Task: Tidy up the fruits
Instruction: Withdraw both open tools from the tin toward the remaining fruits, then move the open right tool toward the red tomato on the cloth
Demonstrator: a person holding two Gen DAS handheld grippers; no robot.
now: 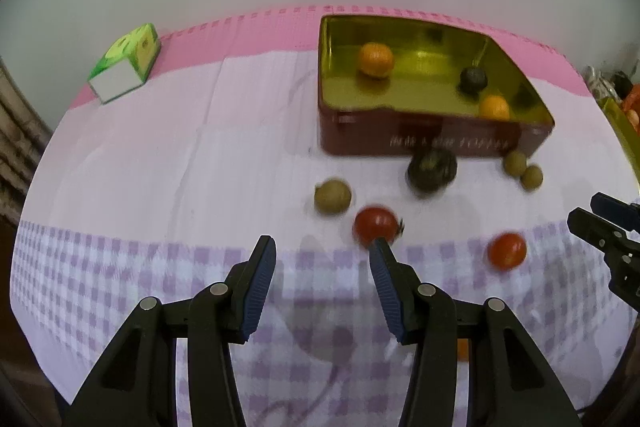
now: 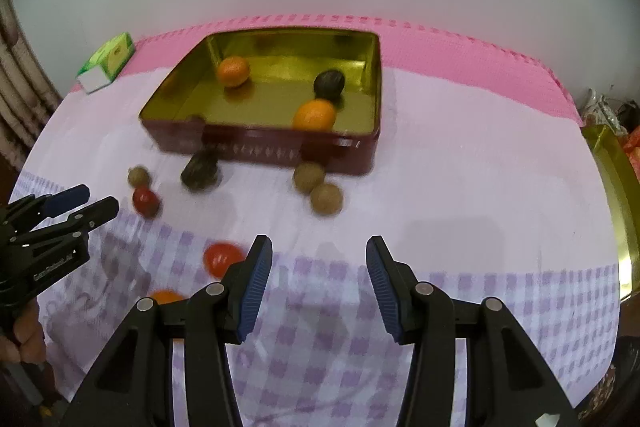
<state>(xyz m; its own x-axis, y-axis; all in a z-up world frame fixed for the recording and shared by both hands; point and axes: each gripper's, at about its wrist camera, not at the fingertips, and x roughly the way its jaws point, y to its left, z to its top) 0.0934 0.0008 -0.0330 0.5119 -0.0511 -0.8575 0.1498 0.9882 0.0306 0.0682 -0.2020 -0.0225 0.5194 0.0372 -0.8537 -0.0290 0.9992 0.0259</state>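
Checked tablecloth (image 2: 460,187); red tin (image 2: 264,147) with oranges; loose fruit nearby

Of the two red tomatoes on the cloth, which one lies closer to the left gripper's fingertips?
The tomato just beyond the left gripper, partly hidden behind one fingertip. The other tomato sits off toward the right gripper.

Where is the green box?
In both views the green box sits far left on the pink cloth edge, left of the tin, apart from it.
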